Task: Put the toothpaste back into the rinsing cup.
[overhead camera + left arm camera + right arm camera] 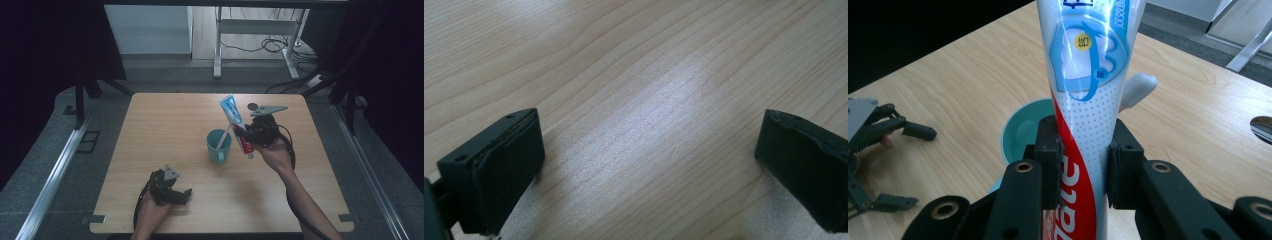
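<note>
**Toothpaste tube held beside teal cup**

The right gripper (248, 133) clamps a toothpaste tube (1083, 75) between its jaws, just beside a teal cup (218, 145) holding a toothbrush (1137, 89) at mid-table. The left gripper (181, 196) rests near the wooden table's (165, 125) front edge, jaws spread wide, empty.

The white, red and blue toothpaste tube (1083, 100) had big white letters on its red part. Between the black jaws only "gate" could be read, the end of a brand name. Near the top sat a small yellow circle with a tiny sign inside, too small to read. More small blue writing ran along the top edge, cut off and blurry. In the high view the same tube (235, 120) was too small to read.
</note>
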The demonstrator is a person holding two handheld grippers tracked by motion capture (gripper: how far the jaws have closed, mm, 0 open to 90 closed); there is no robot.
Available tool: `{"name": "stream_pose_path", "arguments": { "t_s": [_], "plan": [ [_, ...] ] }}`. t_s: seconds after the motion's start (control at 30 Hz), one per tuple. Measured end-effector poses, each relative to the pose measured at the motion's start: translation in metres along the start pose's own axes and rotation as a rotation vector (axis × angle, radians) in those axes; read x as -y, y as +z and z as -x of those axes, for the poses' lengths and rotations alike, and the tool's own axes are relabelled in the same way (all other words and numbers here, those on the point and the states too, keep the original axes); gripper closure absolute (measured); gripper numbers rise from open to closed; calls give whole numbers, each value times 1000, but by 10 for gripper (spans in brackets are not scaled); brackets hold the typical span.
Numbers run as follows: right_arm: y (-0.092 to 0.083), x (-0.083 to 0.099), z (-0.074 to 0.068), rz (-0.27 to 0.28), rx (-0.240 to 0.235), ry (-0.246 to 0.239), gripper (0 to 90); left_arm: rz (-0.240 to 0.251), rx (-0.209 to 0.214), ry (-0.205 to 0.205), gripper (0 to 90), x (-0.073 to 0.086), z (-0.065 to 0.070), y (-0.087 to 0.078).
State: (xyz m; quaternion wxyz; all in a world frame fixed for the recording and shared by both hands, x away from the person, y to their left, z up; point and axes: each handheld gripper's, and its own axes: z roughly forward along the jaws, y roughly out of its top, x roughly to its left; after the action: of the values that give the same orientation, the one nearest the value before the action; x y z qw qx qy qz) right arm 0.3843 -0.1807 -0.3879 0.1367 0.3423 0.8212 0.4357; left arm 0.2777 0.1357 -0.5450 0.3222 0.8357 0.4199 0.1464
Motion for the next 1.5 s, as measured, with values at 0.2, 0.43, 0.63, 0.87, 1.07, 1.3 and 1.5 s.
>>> {"name": "stream_pose_path", "arguments": {
  "t_s": [0.2, 0.43, 0.63, 0.87, 1.07, 1.3, 1.5],
  "plan": [
    [5, -5, -1, 12, 1, 3, 722, 0, 0, 0, 0, 0, 0, 0],
    [14, -12, -5, 24, -7, 1, 725, 0, 0, 1, 0, 0, 0, 0],
    [22, -18, -9, 30, -12, -3, 727, 0, 0, 1, 0, 0, 0, 0],
    [30, -27, -13, 39, -9, -15, 728, 1, 0, 0, 0, 0, 0, 0],
    [37, -35, -17, 48, -11, -26, 727, 1, 1, 0, 0, 0, 0, 0],
    [46, -42, -21, 57, -11, -38, 727, -1, 1, 2, 0, 0, 0, 0],
    [55, -44, -23, 56, -14, -44, 727, -2, 0, 3, 0, 0, 0, 0]
  ]
}}
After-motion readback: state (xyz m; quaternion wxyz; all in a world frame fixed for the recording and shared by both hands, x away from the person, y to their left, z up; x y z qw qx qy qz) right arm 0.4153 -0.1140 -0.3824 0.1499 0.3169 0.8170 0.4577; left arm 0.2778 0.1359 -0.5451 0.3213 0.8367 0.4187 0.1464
